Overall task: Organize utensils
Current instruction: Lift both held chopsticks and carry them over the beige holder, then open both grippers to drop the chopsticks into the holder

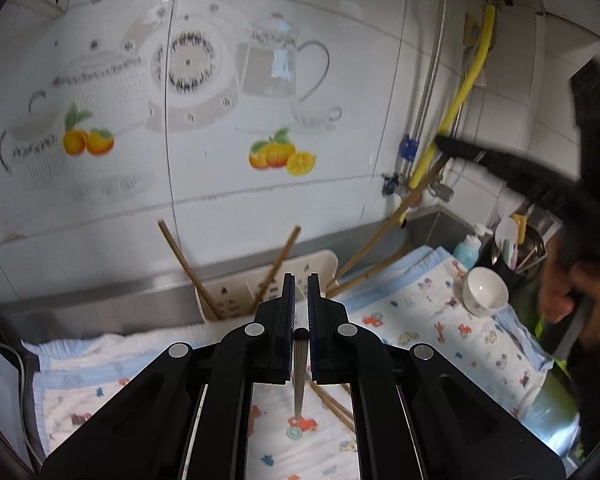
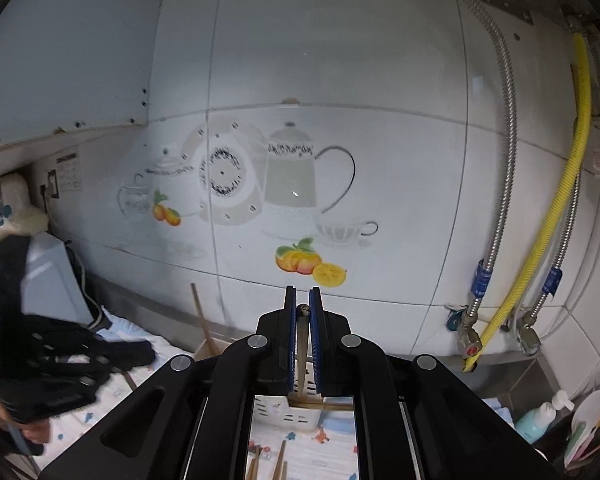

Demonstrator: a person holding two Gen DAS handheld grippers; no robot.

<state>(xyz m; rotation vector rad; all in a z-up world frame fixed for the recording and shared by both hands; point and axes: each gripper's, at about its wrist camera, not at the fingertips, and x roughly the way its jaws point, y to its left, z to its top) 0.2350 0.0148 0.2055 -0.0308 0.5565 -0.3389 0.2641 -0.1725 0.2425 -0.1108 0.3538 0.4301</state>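
Observation:
My left gripper [image 1: 301, 280] is shut on a chopstick [image 1: 299, 376] that hangs down over the patterned cloth [image 1: 420, 320]. A cream slotted utensil holder [image 1: 236, 292] stands by the wall just beyond it, with two chopsticks [image 1: 184, 264] leaning in it. My right gripper [image 2: 302, 292] is shut on a chopstick [image 2: 301, 344] and holds it above the same holder [image 2: 284, 412]. In the left wrist view the right gripper [image 1: 456, 148] shows at upper right with its chopstick [image 1: 384, 228] slanting down toward the holder. Loose chopsticks [image 1: 332, 404] lie on the cloth.
A white bowl [image 1: 485, 292] lies on the cloth at right. A soap bottle [image 1: 470, 246] and a dark pot of utensils [image 1: 520, 248] stand by the sink. A tiled wall, metal hoses and a yellow pipe [image 2: 556, 216] are behind. A white appliance [image 2: 56, 280] stands at left.

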